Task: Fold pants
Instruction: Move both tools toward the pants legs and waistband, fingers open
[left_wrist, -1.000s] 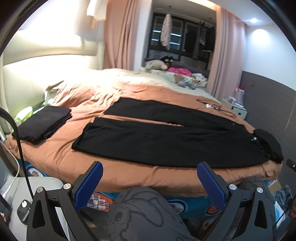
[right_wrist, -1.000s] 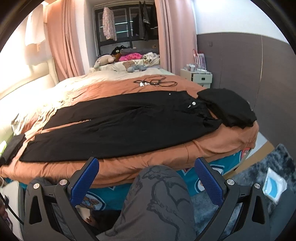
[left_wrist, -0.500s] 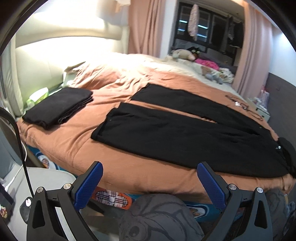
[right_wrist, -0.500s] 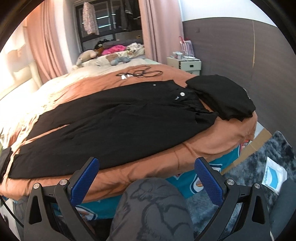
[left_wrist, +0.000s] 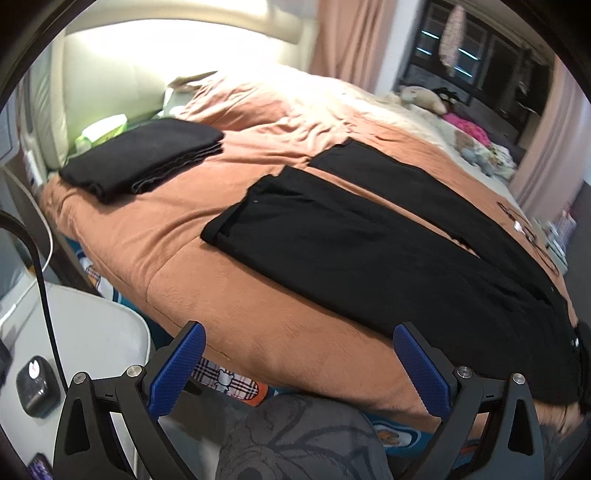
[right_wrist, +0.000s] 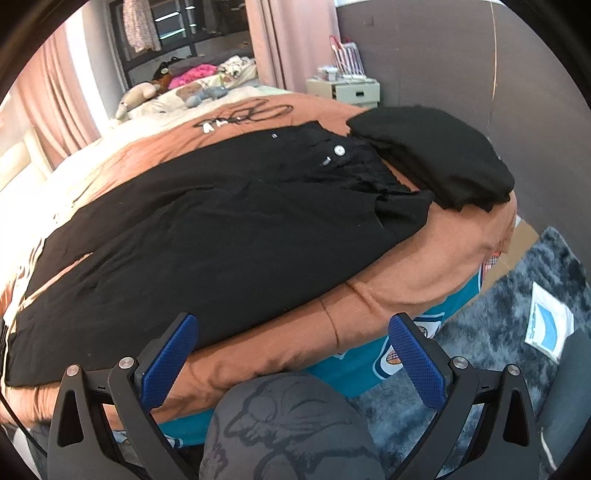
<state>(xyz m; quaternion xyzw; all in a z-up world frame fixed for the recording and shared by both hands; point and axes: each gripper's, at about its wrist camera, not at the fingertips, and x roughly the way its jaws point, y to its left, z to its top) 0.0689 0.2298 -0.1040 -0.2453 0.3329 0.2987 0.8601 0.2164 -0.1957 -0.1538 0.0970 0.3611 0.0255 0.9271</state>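
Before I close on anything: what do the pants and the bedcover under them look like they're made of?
Pants: matte black woven cloth, perhaps cotton twill; lies flat with soft creases, metal-looking waist button. Bedcover: soft rust-orange fabric with a fuzzy, brushed-looking nap.

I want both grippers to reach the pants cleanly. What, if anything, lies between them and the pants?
Nothing visible does. The left gripper and right gripper are both open, short of the bed edge, with only bare orange duvet before the black pants. A separate dark garment lies beside the waistband, possibly overlapping it.
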